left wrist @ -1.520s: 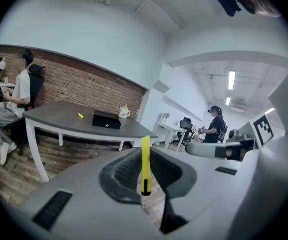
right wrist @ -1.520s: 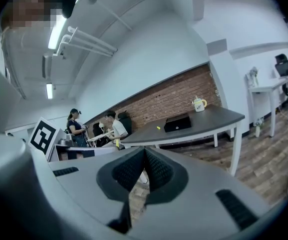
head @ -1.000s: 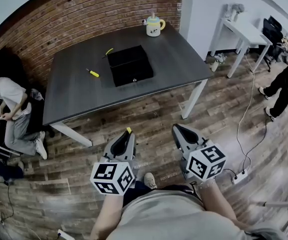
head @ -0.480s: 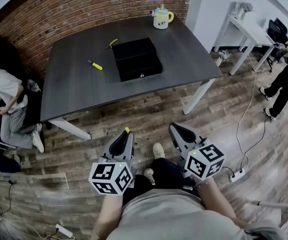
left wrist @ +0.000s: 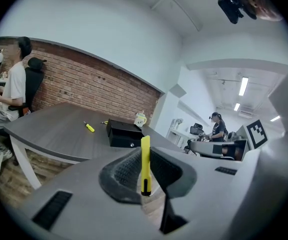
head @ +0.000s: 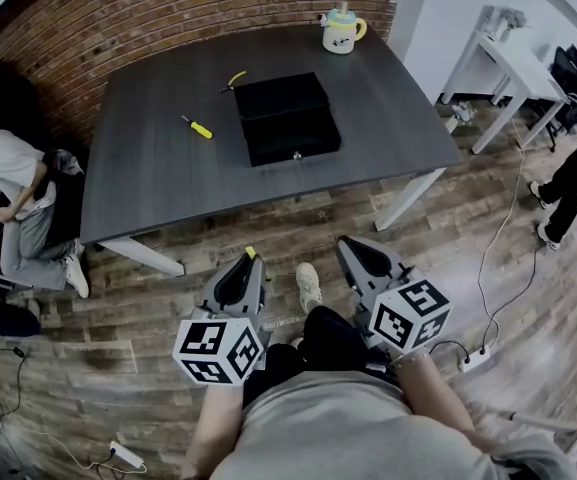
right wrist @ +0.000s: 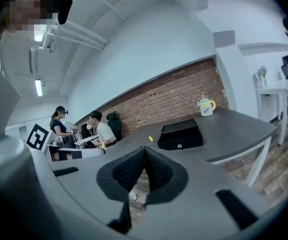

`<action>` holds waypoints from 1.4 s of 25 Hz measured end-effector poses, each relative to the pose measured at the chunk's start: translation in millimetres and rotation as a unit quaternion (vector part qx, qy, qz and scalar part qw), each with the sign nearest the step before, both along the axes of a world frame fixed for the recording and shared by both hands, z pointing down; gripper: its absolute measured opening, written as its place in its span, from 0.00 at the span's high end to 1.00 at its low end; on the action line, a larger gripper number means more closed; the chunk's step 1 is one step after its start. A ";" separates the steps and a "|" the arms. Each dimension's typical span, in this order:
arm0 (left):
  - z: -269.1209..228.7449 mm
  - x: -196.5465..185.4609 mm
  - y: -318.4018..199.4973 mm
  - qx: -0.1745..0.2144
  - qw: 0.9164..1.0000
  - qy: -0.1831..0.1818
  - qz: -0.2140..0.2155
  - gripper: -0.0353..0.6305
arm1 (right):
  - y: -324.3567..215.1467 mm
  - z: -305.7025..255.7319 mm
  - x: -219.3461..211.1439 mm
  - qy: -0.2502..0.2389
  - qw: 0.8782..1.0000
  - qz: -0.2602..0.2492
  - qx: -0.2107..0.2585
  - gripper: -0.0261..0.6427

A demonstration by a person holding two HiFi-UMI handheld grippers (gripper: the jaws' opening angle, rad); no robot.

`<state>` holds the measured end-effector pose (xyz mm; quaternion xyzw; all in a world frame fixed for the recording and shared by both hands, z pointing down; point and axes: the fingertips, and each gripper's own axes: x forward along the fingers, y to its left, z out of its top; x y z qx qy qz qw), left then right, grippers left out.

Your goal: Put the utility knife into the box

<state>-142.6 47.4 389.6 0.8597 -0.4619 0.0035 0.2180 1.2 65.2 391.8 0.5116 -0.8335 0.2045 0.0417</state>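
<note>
My left gripper (head: 247,268) is shut on a slim yellow utility knife (left wrist: 145,165), which stands up between the jaws; its tip (head: 251,253) pokes out past them in the head view. My right gripper (head: 354,254) is shut with nothing in it (right wrist: 144,160). Both are held low over the wooden floor, short of the table. The black box (head: 288,118) sits closed on the dark grey table (head: 148,183), and also shows in both gripper views (left wrist: 124,134) (right wrist: 181,134).
A yellow-handled screwdriver (head: 197,127) lies left of the box, another yellow tool (head: 233,80) behind it. A mug (head: 342,31) stands at the far right corner. A seated person (head: 13,183) is left of the table; a white table (head: 513,68) stands right.
The table has come a little nearer and lower in the head view as the person steps forward. Both grippers keep their hold and pose.
</note>
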 end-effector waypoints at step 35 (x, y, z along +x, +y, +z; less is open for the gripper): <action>3.2 78.7 -281.5 -0.011 0.997 -0.063 -0.035 0.85 | -290.7 13.7 53.8 -0.047 0.993 -0.104 -0.023 0.95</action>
